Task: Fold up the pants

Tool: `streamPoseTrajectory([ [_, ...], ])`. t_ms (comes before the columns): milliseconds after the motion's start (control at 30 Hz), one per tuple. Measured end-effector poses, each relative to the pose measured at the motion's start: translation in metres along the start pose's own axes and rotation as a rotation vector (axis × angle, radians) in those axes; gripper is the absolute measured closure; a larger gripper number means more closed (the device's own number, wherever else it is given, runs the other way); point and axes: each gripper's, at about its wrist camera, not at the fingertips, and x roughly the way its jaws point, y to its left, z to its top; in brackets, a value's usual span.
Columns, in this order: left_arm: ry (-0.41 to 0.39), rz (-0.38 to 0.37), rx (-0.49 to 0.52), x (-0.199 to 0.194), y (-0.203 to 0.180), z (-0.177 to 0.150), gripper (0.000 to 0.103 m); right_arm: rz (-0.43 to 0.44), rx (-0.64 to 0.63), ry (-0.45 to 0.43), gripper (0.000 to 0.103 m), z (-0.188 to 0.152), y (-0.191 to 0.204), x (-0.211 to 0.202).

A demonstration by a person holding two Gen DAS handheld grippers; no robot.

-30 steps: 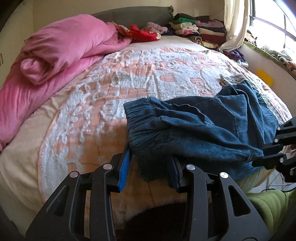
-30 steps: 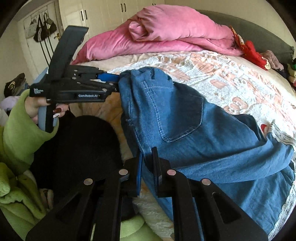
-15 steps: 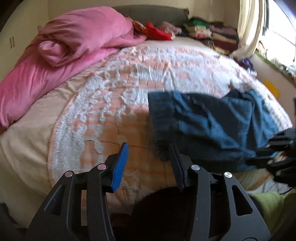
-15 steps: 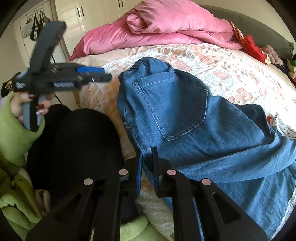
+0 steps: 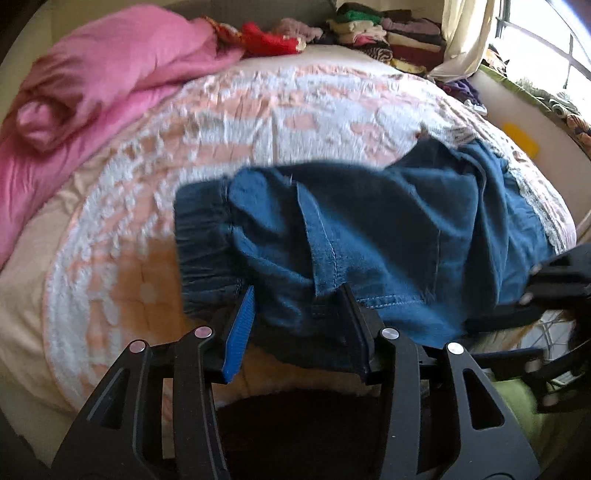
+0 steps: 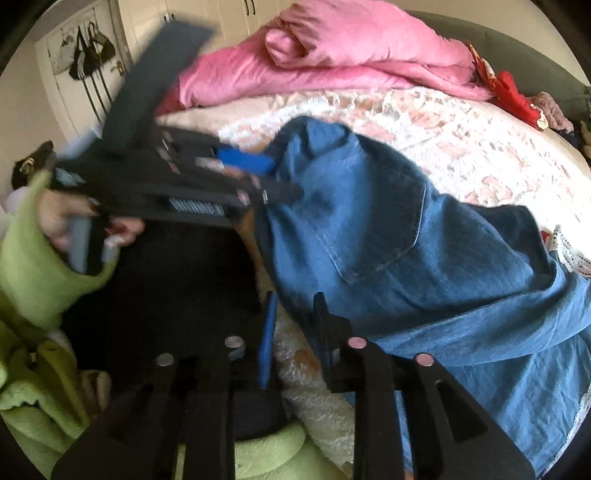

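Blue denim pants with an elastic gathered waistband [image 5: 369, 236] lie bunched on the near part of a round bed with a peach-and-white textured bedspread [image 5: 258, 118], waistband end pointing toward the bed's centre, legs trailing off toward the bed's window side. Right wrist view shows the same pants [image 6: 388, 240] with a back pocket facing up, fabric humped and partly lifted off the spread. Left gripper [image 5: 299, 325], black frame with blue finger pads, jaws spread wide, a thick wad of denim near the waistband sits between the fingers; seen from the right wrist view the left gripper [image 6: 273, 181] has its tips pushed into the waistband edge, whether it truly pinches the cloth cannot be told, frame blurred. Right gripper [image 6: 293, 332] at the pants' near edge, jaws parted by a narrow gap, bare bedspread showing between them, denim edge just beside the outer finger, not clamped. Crumpled pink satin duvet [image 5: 96, 92] piled at the bed's far left side, well apart from the pants. Stack of folded clothes [image 5: 380, 29] at the far end of the bed, red cloth item [image 5: 269, 40] beside it. Person's lime-green fleece sleeve [image 6: 40, 266] holds the left gripper handle.
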Motion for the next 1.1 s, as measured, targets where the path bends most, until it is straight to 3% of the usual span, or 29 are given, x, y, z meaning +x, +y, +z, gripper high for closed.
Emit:
streamPoseTrajectory([
  [133,-0.007,-0.010,-0.002,-0.002,0.002,-0.005,0.066,-0.060,0.051,-0.079,0.069,0.008,-0.013,-0.018],
  [233,-0.012,-0.014,-0.005,-0.002,0.002,-0.006,0.066,-0.079,0.112,-0.086,0.066,0.011,-0.026,-0.017],
  [333,-0.014,-0.016,-0.005,-0.002,0.002,-0.006,0.066,-0.087,0.132,-0.038,0.065,0.008,-0.032,-0.003],
  [433,-0.017,-0.020,-0.006,-0.001,0.002,-0.006,0.066,-0.107,0.154,0.070,0.065,0.001,-0.035,0.022],
  [533,-0.016,-0.029,-0.009,-0.002,0.002,-0.007,0.066,-0.102,0.181,0.108,0.065,-0.006,-0.036,0.032],
  [700,-0.016,-0.028,-0.013,-0.003,0.001,-0.007,0.064,-0.093,0.196,0.090,0.062,-0.005,-0.035,0.029],
  [833,-0.028,-0.027,-0.018,-0.011,-0.002,-0.008,0.057,-0.105,0.211,0.041,0.045,-0.004,-0.036,0.014],
  [1100,-0.070,0.009,0.005,-0.030,-0.011,-0.003,0.046,-0.151,0.258,-0.041,0.042,-0.002,-0.052,-0.022],
])
